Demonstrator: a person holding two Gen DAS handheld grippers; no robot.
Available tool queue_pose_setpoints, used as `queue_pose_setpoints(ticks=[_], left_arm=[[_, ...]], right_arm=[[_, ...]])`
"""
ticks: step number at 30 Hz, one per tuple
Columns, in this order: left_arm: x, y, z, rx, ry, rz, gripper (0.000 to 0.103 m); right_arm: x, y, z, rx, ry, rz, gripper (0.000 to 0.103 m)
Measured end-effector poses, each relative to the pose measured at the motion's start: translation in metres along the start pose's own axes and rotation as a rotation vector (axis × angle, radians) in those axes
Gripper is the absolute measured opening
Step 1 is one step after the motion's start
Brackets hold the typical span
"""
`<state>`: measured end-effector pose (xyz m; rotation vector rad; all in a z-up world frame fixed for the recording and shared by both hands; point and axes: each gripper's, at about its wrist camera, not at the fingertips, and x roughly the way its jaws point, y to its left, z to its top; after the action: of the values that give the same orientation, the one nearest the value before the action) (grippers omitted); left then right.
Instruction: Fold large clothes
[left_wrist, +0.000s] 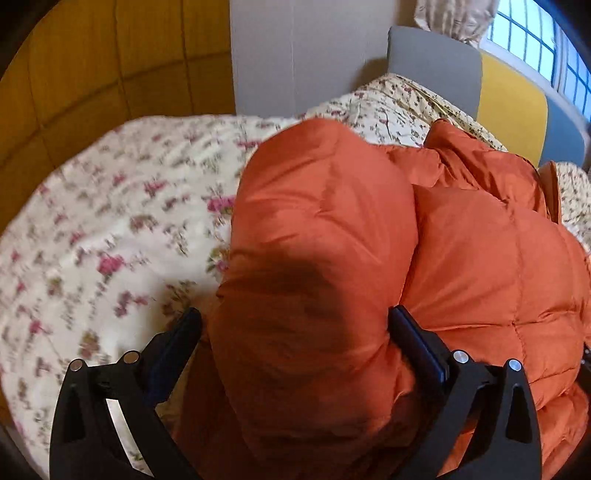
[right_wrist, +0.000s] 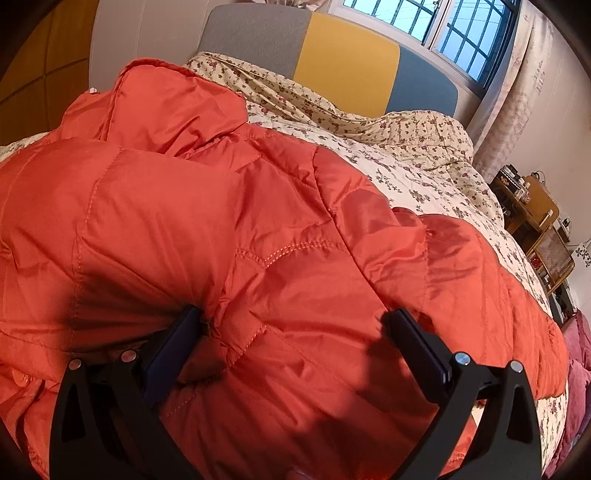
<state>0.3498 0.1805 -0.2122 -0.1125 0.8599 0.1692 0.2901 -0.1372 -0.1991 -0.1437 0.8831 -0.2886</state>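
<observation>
Black two-finger left gripper (left_wrist: 295, 328) spread wide around a puffy sleeve of the orange quilted down jacket (left_wrist: 480, 258), on the floral bedspread (left_wrist: 110, 221); right gripper (right_wrist: 295, 328) likewise open, pressed into padding. Probably light, soft, slippery; best pinched at stitched seams

A bed (right_wrist: 424, 177) with a floral cover fills the room's middle. At its head stands a headboard (right_wrist: 347, 62) in grey, yellow and blue panels. Above the headboard, a barred window (right_wrist: 454, 33) shows blue daylight, with a pale curtain (right_wrist: 517, 96) to its right. Right of the bed stands a wooden shelf (right_wrist: 535, 221). Left of the headboard are a white wall (left_wrist: 295, 55) and wood panelling (left_wrist: 110, 62).
</observation>
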Motion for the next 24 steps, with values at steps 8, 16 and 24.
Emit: queue_pose_setpoints(ticks=[8,16,24], left_arm=[[-0.040,-0.013,-0.009,0.029,-0.101,0.075,0.100],[-0.079,-0.054,-0.029,0.221,-0.259,0.028,0.100],[-0.058,-0.071,-0.037,0.310,-0.198,0.121,0.100]], right_arm=[[-0.003,-0.030,0.000,0.111,0.066,0.136,0.101],[-0.033,-0.098,-0.020,0.360,0.030,0.431,0.101],[-0.041,-0.170,-0.058,0.586,0.081,0.401,0.101]])
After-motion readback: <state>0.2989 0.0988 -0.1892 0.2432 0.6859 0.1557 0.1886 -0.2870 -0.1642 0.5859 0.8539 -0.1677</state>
